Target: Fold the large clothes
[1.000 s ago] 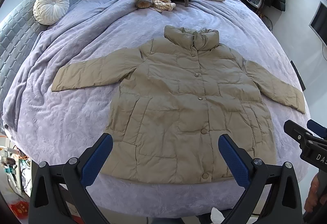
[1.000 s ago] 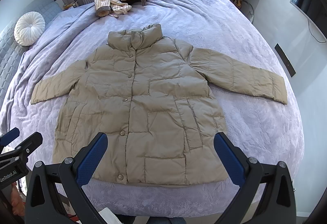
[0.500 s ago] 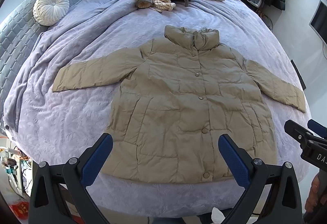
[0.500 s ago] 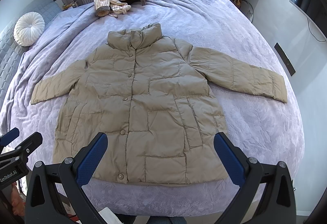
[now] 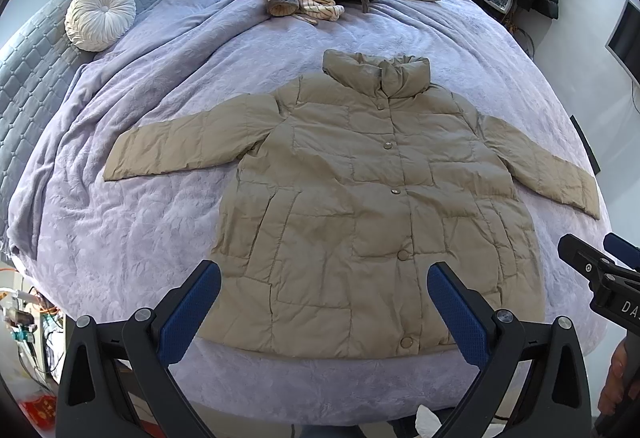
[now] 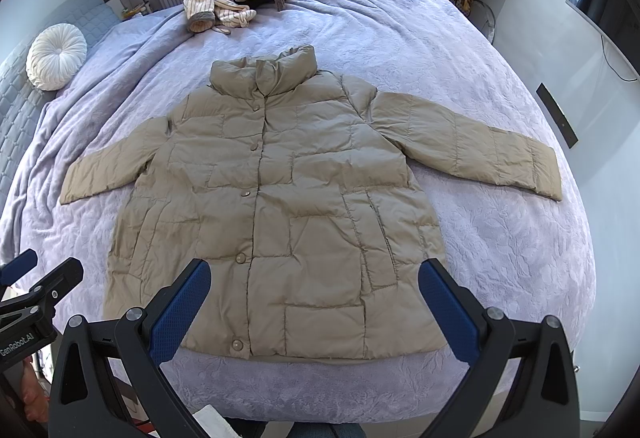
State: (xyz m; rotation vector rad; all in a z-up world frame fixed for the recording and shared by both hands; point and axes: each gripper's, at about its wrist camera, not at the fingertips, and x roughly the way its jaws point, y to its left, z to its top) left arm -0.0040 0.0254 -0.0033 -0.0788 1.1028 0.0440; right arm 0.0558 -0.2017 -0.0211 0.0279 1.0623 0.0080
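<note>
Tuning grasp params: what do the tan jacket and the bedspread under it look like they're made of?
Tan jacket: looks like thin woven synthetic shell, nylon or polyester, over puffy fill; quilted stitched panels, fine crinkles, faint sheen, snap buttons. Likely slippery.
Bedspread: lavender, seems a soft plush fleece or velvet; matte nap with an embossed floral pattern and soft, rounded folds.

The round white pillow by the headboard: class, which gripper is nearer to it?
Left. The left gripper hangs over the jacket's hem on the round white pillow's side; the right gripper sits farther along the hem. Both jaws are open.
</note>
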